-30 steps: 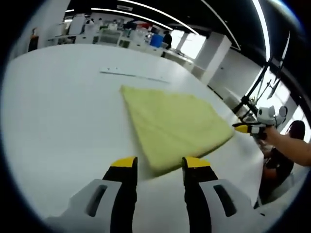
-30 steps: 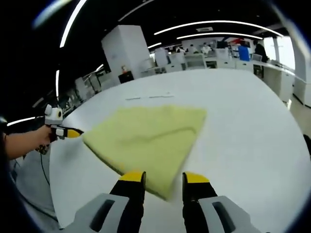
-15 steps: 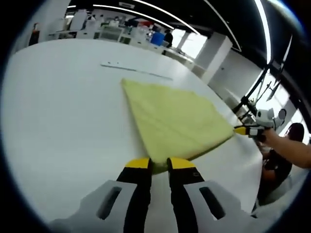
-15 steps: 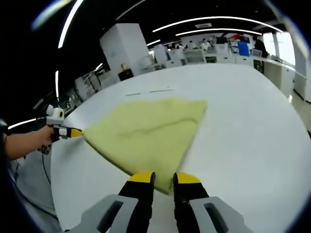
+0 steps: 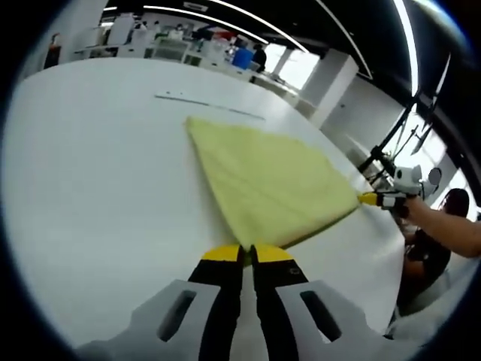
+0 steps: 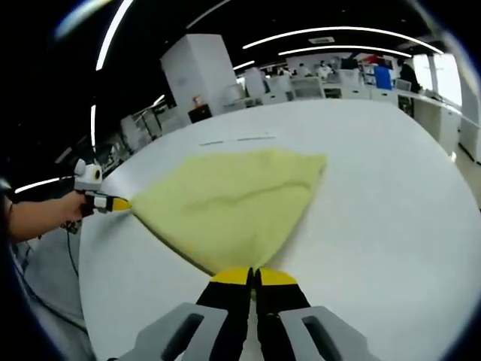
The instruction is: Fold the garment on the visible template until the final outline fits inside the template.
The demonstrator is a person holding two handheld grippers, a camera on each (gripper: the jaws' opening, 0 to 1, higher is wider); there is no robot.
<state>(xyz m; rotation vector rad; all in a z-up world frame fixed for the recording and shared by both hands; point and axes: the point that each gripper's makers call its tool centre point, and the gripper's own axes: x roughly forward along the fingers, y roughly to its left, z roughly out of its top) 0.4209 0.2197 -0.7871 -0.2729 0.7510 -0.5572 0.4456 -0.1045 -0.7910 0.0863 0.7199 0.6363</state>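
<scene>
A folded yellow-green garment (image 5: pixel 267 180) lies flat on the white table (image 5: pixel 98 173). In the left gripper view my left gripper (image 5: pixel 246 252) is shut on the garment's near corner. My right gripper (image 5: pixel 370 198) pinches the far right corner. In the right gripper view the garment (image 6: pixel 233 199) spreads ahead of my right gripper (image 6: pixel 254 275), whose jaws are shut on its near corner. My left gripper (image 6: pixel 120 204) holds the left corner there. A thin dark template line (image 5: pixel 209 105) runs on the table beyond the cloth, and the template line (image 6: pixel 237 140) shows again in the right gripper view.
A person's arm (image 5: pixel 451 233) reaches in beside the table's right edge, and a hand (image 6: pixel 41 216) shows at the left. A black stand (image 5: pixel 385 154) rises past the table edge. Desks and a white pillar (image 6: pixel 199 75) fill the background.
Both grippers moved onto the garment's corners and went from open to shut on them. The garment's edge between them has been pulled taut.
</scene>
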